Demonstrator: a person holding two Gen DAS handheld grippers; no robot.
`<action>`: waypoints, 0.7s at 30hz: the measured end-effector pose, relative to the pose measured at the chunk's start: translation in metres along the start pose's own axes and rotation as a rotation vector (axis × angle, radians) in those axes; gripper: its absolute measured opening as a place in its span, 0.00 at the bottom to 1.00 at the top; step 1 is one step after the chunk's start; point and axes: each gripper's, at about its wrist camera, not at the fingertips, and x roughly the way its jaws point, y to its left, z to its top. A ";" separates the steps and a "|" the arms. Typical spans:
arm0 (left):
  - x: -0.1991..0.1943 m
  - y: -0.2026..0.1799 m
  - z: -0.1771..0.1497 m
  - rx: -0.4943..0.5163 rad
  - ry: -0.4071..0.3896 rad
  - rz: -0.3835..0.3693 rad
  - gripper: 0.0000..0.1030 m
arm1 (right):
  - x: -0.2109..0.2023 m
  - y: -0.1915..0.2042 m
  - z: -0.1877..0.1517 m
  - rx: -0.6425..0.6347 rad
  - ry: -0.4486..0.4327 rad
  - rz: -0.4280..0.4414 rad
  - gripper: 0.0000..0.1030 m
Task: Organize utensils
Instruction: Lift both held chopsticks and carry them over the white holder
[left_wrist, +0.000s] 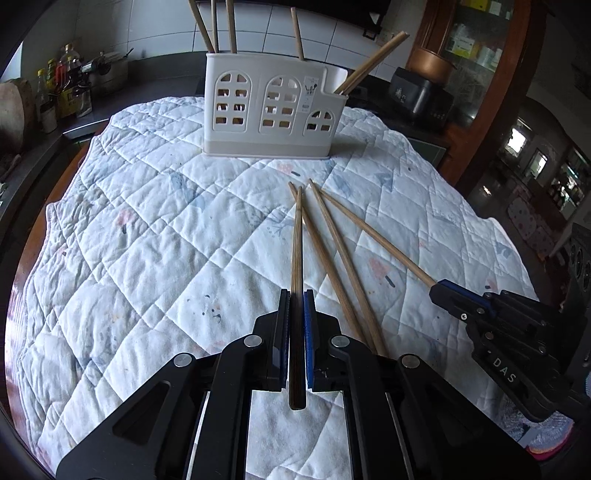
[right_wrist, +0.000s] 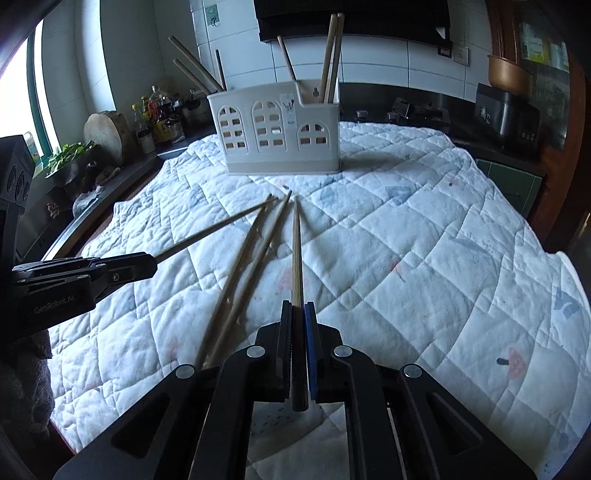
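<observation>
My left gripper (left_wrist: 297, 293) is shut on a dark wooden chopstick (left_wrist: 297, 240) that points ahead above the quilt. My right gripper (right_wrist: 298, 304) is shut on a second chopstick (right_wrist: 296, 251), also pointing forward. Each wrist view shows the other gripper at its side: the right gripper (left_wrist: 439, 290) and the left gripper (right_wrist: 153, 264), each with its stick. Two loose chopsticks (left_wrist: 342, 258) (right_wrist: 258, 258) lie crossed on the quilt between the held ones. The white holder with arched windows (left_wrist: 255, 142) (right_wrist: 284, 160) stands upright at the far side and has several chopsticks in it.
A white quilted cloth (left_wrist: 147, 240) (right_wrist: 406, 258) covers the round table, whose edge drops away left and right. Behind it runs a dark counter with bottles (left_wrist: 62, 85), a round wooden block (right_wrist: 107, 133) and a black appliance (right_wrist: 506, 114).
</observation>
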 end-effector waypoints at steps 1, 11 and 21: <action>-0.004 0.001 0.003 -0.002 -0.012 -0.003 0.05 | -0.006 0.001 0.005 -0.006 -0.021 -0.001 0.07; -0.029 0.011 0.035 0.003 -0.113 -0.023 0.05 | -0.039 0.008 0.072 -0.062 -0.144 0.027 0.07; -0.043 0.022 0.081 0.028 -0.162 -0.024 0.05 | -0.047 0.010 0.148 -0.119 -0.157 0.069 0.07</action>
